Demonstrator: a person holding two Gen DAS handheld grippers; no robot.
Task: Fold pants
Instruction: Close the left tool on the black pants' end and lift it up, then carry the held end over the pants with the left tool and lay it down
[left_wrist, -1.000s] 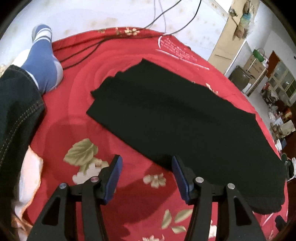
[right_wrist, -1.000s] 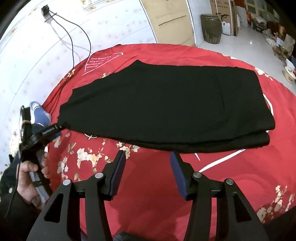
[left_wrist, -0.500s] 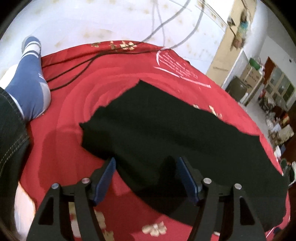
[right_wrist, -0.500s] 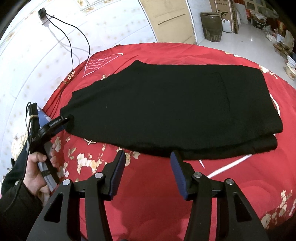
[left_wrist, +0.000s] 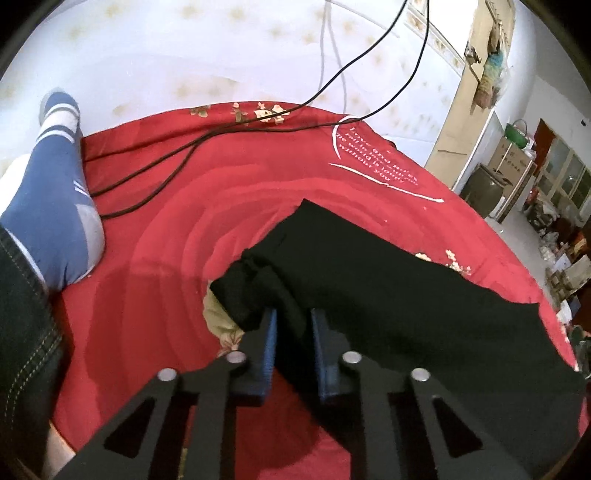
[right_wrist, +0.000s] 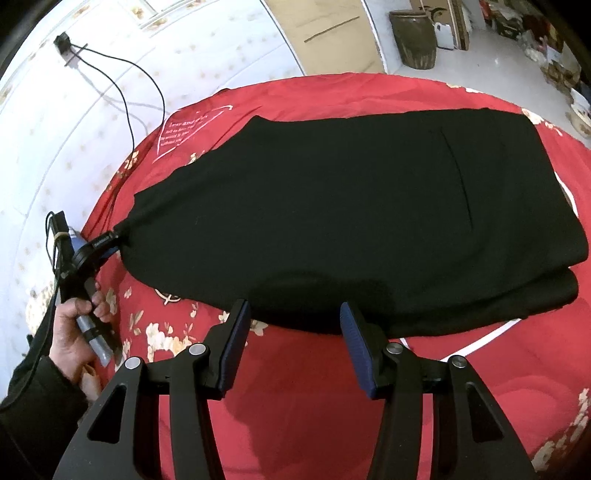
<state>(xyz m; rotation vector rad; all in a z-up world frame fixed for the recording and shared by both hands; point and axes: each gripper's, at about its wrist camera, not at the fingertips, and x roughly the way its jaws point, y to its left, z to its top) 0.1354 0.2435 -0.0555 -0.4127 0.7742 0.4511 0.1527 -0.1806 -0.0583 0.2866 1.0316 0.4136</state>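
Pants: black fabric pants (right_wrist: 351, 206), folded lengthwise, lying flat across the middle of the right wrist frame; in the left wrist frame they run from the centre to the lower right.
Surface: red bedspread with pale flower print (right_wrist: 461, 398) under the pants; white lettering and a white line sit at its upper left in the right wrist view.
Left gripper: black two-finger gripper with blue pads (left_wrist: 291, 332), lower centre of its own frame; jaws have just been closing and are now clenched on a bunched corner of the pants, cloth pinched between the pads. In the right wrist view it sits at the left end of the pants, the cloth drawn to a point there.
Left hand: bare hand (right_wrist: 74, 332) on the gripper handle, lower left, dark sleeve below it.
Right gripper: same build (right_wrist: 295, 321), lower centre; jaws released, standing apart, just beside the near edge of the pants, nothing between them.
Other: blue sock with white stripes (left_wrist: 51, 192) at left; black cables (left_wrist: 184, 158) trailing over the bedspread to the white wall.
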